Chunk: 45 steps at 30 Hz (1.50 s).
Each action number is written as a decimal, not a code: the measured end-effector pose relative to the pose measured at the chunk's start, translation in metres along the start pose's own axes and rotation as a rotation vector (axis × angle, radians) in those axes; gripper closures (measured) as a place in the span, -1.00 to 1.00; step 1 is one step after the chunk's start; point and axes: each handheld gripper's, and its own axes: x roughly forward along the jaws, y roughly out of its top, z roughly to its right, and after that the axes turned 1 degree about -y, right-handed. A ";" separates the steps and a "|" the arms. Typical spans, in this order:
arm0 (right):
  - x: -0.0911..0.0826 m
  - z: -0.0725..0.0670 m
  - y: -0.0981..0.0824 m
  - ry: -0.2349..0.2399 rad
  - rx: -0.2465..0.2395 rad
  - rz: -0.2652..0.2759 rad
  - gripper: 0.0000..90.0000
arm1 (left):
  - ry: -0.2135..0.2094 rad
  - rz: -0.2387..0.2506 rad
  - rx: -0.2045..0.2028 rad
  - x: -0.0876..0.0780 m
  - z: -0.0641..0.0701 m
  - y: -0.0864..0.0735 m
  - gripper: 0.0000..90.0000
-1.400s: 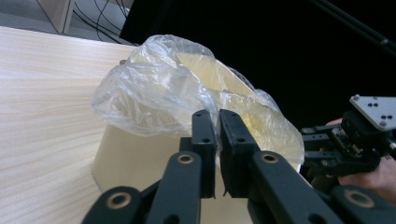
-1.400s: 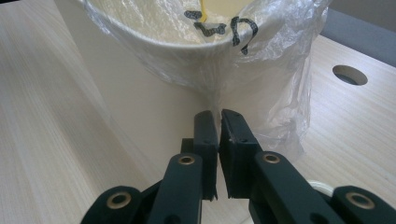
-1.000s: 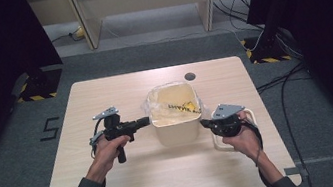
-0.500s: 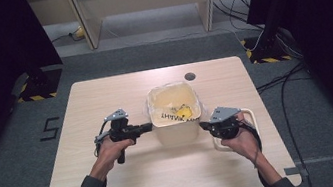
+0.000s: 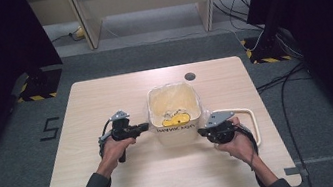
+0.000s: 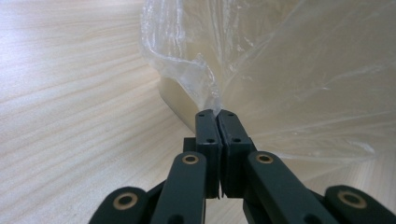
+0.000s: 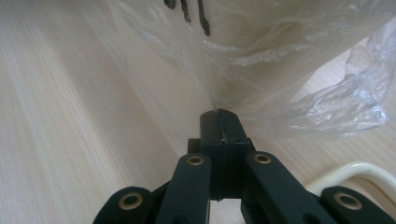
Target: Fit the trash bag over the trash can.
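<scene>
On a pale wooden table (image 5: pixel 106 108) with fine straight grain and a small dark round hole (image 5: pixel 190 76) near its far edge, a cream bin (image 5: pixel 178 132) stands a little right of centre. The table sits on grey carpet, with black curtains at both sides, cables on the floor at the right, and yellow-and-black striped feet at the curtain bases.

The bin is a rounded-cornered rectangular tub, lined with a thin clear plastic bag (image 5: pixel 152 107) that folds over its rim and hangs crinkled down the sides; dark lettering shows on the near wall, and something yellow (image 5: pixel 177 120) lies inside. A cream loop-shaped handle (image 5: pixel 252 120) lies on the table just right of the bin.

The left gripper (image 5: pixel 143 126) reaches the bin's left side, and the right gripper (image 5: pixel 202 132) meets its near right corner, so the bin stands between the two. In the left gripper view, the black jaws are pressed together on a puckered fold of the bag (image 6: pixel 210 93) where it drapes the bin's corner. In the right gripper view, the jaws likewise pinch a gathered point of the film (image 7: pixel 215 100), the glossy, wrinkled plastic spreading away from the tips.
</scene>
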 end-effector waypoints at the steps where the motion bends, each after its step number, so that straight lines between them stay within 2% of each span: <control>1: 0.001 -0.001 0.000 0.002 -0.002 -0.005 1.00 | 0.003 0.005 -0.003 0.000 0.000 0.000 0.93; 6: 0.004 -0.006 -0.002 0.036 0.007 -0.011 1.00 | 0.009 0.009 -0.002 0.001 0.000 0.001 0.86; 9: 0.005 -0.010 -0.005 0.038 -0.002 -0.041 1.00 | 0.008 0.003 -0.006 0.002 -0.001 -0.001 0.83; 11: 0.001 -0.009 -0.006 0.031 0.024 -0.032 0.94 | 0.006 0.017 -0.016 0.000 -0.001 -0.001 0.66; 14: -0.017 -0.003 -0.001 0.002 0.061 0.004 0.75 | 0.005 0.039 -0.017 -0.006 0.000 0.003 0.49; 17: -0.036 0.006 -0.001 -0.031 0.142 0.045 0.52 | 0.011 0.060 -0.017 -0.016 0.004 0.008 0.20; 20: -0.051 0.015 -0.003 -0.078 0.188 0.073 0.30 | 0.016 0.084 -0.028 -0.027 0.008 0.011 -0.03; 22: -0.057 0.021 -0.004 -0.103 0.221 0.088 0.21 | 0.011 0.094 -0.042 -0.034 0.011 0.011 -0.15; 27: -0.064 0.029 0.001 -0.152 0.258 0.135 -0.05 | 0.001 0.114 -0.050 -0.049 0.018 0.005 -0.29; 30: -0.066 0.031 0.010 -0.164 0.281 0.158 -0.16 | -0.016 0.129 -0.052 -0.057 0.022 0.000 -0.34; 36: -0.066 0.031 0.044 -0.151 0.260 0.190 -0.28 | -0.032 0.120 -0.014 -0.065 0.032 -0.015 -0.46; 38: -0.063 0.030 0.055 -0.144 0.244 0.199 -0.32 | -0.034 0.112 0.003 -0.066 0.036 -0.020 -0.51; 41: -0.056 0.029 0.069 -0.129 0.247 0.201 -0.38 | -0.031 0.106 0.032 -0.068 0.040 -0.026 -0.56; 45: -0.046 0.031 0.086 -0.118 0.232 0.193 -0.42 | -0.031 0.089 0.042 -0.070 0.044 -0.035 -0.63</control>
